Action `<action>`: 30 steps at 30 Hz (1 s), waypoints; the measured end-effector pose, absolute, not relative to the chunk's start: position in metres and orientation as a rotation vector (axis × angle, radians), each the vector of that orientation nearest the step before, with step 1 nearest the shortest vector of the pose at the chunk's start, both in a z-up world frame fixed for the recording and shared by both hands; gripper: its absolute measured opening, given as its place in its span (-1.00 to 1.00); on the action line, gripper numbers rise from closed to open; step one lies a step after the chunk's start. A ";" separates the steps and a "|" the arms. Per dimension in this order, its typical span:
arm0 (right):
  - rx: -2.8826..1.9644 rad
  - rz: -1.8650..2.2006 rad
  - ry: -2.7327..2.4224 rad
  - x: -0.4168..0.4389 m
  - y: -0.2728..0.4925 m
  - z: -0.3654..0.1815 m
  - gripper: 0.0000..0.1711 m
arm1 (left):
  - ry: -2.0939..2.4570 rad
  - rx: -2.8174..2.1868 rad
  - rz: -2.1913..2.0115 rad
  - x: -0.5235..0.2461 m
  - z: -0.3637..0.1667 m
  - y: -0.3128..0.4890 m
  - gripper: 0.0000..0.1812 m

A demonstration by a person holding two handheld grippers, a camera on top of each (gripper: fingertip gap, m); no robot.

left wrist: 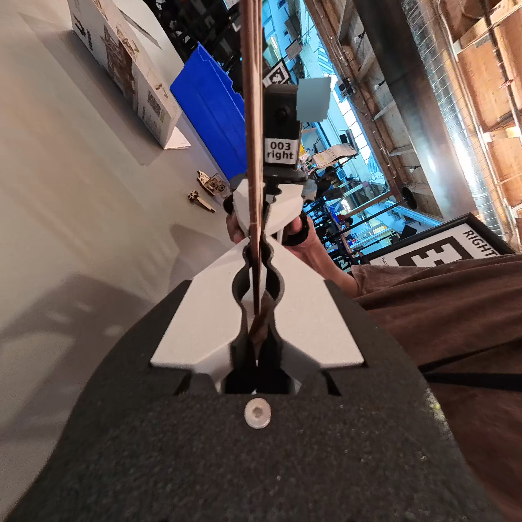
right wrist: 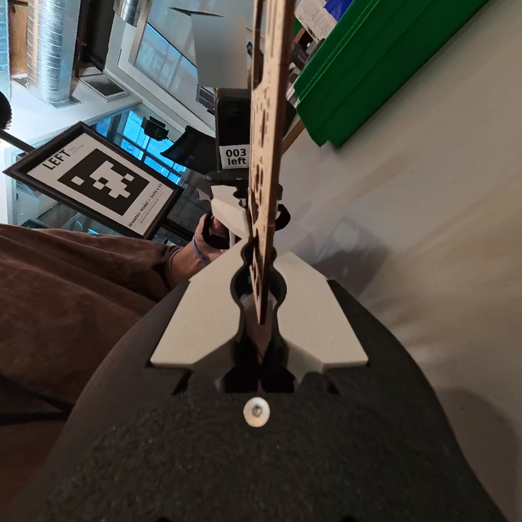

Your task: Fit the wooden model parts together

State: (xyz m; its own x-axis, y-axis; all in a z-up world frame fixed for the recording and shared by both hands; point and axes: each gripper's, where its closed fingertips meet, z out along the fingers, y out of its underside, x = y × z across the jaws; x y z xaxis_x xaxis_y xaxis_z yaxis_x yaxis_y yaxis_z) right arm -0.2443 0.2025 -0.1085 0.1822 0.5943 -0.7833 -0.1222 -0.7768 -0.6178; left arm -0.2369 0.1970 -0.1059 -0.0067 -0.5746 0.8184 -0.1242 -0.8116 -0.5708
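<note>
A thin wooden sheet [left wrist: 252,113] of laser-cut model parts stands edge-on between both grippers, held in the air above the table. My left gripper [left wrist: 257,248] is shut on one edge of it. My right gripper [right wrist: 261,251] is shut on the opposite edge of the same sheet [right wrist: 268,113], whose cut-out holes show here. The two grippers face each other tip to tip; the right one shows in the left wrist view [left wrist: 262,209], the left one in the right wrist view [right wrist: 243,214]. Small assembled wooden pieces [left wrist: 210,186] lie on the table.
The white table [left wrist: 70,197] carries a printed kit box [left wrist: 124,70] and a blue bin [left wrist: 211,113]. A green bin [right wrist: 381,84] sits on the table on the other side. Framed marker boards [right wrist: 93,180] stand behind. The person's brown sleeve [left wrist: 437,310] is close. Left and right tips are no more than a few centimetres apart.
</note>
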 end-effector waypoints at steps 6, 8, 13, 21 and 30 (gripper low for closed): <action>-1.942 1.590 -0.491 -0.245 0.201 -0.116 -0.94 | 0.732 -1.980 -1.836 -0.238 -0.113 0.197 -0.99; -1.961 1.531 -0.522 -0.245 0.202 -0.118 -0.93 | 0.714 -1.981 -1.825 -0.239 -0.114 0.197 -0.99; -2.011 1.475 -0.526 -0.245 0.203 -0.126 -0.93 | 0.700 -2.012 -1.781 -0.239 -0.122 0.198 -0.98; -2.140 1.330 -0.496 -0.242 0.211 -0.156 -0.88 | 0.637 -2.096 -1.755 -0.238 -0.149 0.205 -0.98; -2.167 1.391 -0.463 -0.227 0.214 -0.182 -0.92 | 0.654 -2.231 -1.763 -0.226 -0.185 0.210 -0.87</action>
State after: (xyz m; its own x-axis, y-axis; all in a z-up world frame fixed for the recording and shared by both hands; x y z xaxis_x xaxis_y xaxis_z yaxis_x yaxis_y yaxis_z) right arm -0.2266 0.2140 -0.1823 0.4142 0.5399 -0.7328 0.0068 -0.8069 -0.5906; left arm -0.2255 0.2098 -0.1850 0.1797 -0.4722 0.8630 -0.2045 -0.8760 -0.4368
